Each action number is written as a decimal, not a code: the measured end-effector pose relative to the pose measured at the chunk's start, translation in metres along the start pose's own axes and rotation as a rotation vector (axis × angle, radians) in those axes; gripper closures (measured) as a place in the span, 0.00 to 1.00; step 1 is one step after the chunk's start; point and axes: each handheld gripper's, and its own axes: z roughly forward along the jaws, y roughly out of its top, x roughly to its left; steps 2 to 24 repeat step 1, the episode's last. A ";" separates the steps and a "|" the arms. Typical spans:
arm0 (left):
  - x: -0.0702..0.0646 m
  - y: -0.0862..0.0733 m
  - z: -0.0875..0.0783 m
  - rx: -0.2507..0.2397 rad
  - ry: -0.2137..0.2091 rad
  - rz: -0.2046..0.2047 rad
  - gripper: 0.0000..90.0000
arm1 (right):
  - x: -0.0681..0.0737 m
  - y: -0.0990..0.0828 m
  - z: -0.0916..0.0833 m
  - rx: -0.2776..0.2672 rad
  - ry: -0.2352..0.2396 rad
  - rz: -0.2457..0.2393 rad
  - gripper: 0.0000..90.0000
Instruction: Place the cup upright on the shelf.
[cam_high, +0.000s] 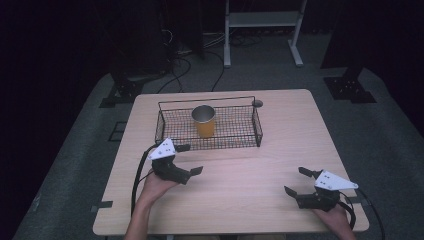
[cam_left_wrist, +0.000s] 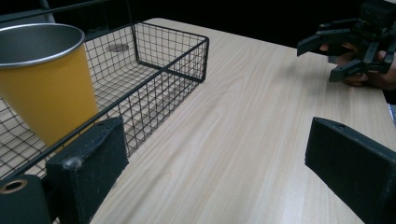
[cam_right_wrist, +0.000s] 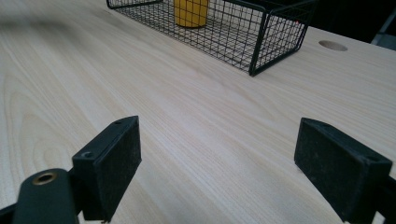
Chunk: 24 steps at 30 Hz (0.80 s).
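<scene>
The yellow metal cup (cam_high: 204, 121) stands upright inside the black wire basket (cam_high: 165, 123), near the middle of the basket's floor. In the left gripper view the cup (cam_left_wrist: 44, 84) is cut off at the left edge and its base is screened by the basket's near rim (cam_left_wrist: 140, 91); in the right gripper view the cup (cam_right_wrist: 191, 12) is cut off at the top, so its rim cannot be seen there. The basket sits on the far half of the wooden worktop (cam_high: 250, 170), and a small round hole (cam_high: 257, 103) lies in the worktop just beyond the basket's far right corner.

The left gripper (cam_high: 184, 160) is just in front of the basket's near left corner, apart from the wire, its jaws spread wide with nothing between them. The right gripper (cam_high: 296, 181) is well apart from the basket, toward the worktop's near right corner, its jaws likewise spread and empty. The person's hands are partly hidden beneath the grippers, and the forearms are cut off by the bottom edge of the high view.
</scene>
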 end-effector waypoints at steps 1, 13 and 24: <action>-0.001 -0.001 -0.002 -0.001 0.001 -0.002 0.05 | 0.000 0.000 0.000 0.000 0.000 0.000 0.15; -0.001 -0.001 -0.002 -0.001 0.001 -0.002 0.05 | 0.000 0.000 0.000 0.000 0.000 0.000 0.15; -0.001 -0.001 -0.002 -0.001 0.001 -0.002 0.05 | 0.000 0.000 0.000 0.000 0.000 0.000 0.15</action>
